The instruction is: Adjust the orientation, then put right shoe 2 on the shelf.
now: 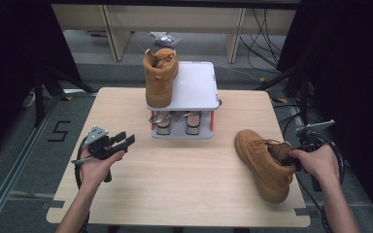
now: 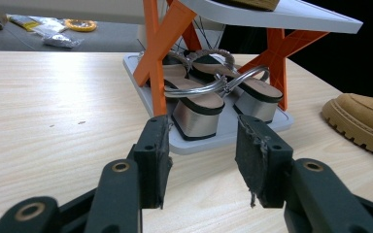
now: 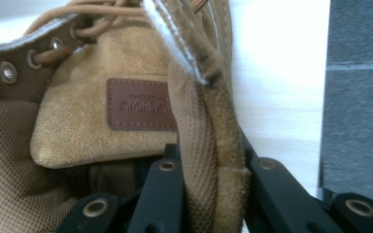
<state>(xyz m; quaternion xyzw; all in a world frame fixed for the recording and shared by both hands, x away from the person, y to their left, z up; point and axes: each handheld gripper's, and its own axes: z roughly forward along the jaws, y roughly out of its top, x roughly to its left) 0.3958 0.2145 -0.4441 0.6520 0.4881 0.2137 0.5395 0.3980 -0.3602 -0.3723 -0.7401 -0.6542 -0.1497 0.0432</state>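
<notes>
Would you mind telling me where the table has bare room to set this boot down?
The widest bare patch of the table lies between the left gripper and the boot held by the right gripper. The top shelf is free beside the other boot. The lower shelf is crowded with sandals.

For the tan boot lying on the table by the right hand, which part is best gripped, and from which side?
The back rim of the collar, approached from the heel end. The boot stands on its sole with its toe towards the rack and its heel by the right gripper. In the right gripper view the jaws already pinch that thin padded collar edge, one inside and one outside.
</notes>
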